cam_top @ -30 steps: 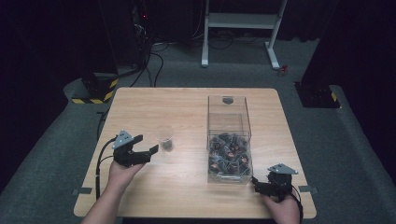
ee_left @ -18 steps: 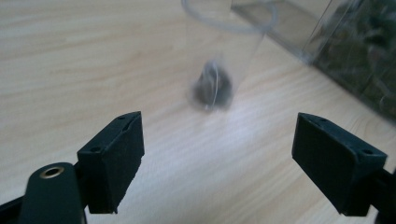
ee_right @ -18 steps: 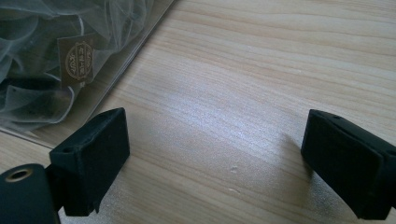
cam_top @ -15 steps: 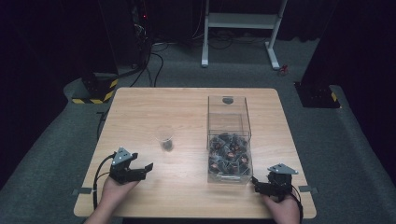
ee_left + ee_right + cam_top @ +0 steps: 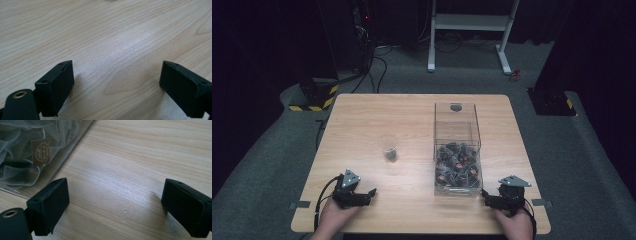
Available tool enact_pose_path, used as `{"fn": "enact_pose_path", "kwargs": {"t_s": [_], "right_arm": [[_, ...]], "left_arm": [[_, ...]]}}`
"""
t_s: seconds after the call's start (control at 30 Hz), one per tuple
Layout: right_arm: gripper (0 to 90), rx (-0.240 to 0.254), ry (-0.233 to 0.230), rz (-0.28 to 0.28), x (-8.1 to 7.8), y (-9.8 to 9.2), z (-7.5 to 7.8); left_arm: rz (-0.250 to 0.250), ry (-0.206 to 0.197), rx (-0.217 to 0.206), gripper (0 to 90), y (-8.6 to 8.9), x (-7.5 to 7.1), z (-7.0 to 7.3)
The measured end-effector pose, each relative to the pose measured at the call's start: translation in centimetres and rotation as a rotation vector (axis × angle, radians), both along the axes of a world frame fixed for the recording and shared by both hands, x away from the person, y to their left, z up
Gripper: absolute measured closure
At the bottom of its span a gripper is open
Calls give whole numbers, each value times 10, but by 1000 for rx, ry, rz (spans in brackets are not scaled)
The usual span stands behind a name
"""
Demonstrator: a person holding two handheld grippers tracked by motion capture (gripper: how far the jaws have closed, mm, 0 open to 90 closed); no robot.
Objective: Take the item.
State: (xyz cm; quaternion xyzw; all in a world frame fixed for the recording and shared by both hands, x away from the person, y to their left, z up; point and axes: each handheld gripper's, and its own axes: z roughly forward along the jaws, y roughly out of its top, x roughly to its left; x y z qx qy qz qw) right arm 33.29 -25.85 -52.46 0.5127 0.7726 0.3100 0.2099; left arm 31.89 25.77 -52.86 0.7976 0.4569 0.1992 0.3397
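Both my claws rest spread wide and empty on the counter: left claw, right claw beside the clear bin of netted pouches; a careless reach could knock over the plastic cup

Two handheld black grippers, lower left and lower right of high view.
Left gripper: black body, grey three-cornered plate on top, black cable looping off lower left. Right gripper: same grey plate. Blocky matte-black jaws, small screw holes, brass-ringed hole bottom left of gripper views.
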Motion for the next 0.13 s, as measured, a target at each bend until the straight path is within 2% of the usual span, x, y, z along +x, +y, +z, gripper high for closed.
{"fn": "enact_pose_path", "kwargs": {"t_s": [0.13], "right_arm": [[78,3,0,0,0,0,0]], "left_arm": [[-7,0,0,127,1,0,0]]}}
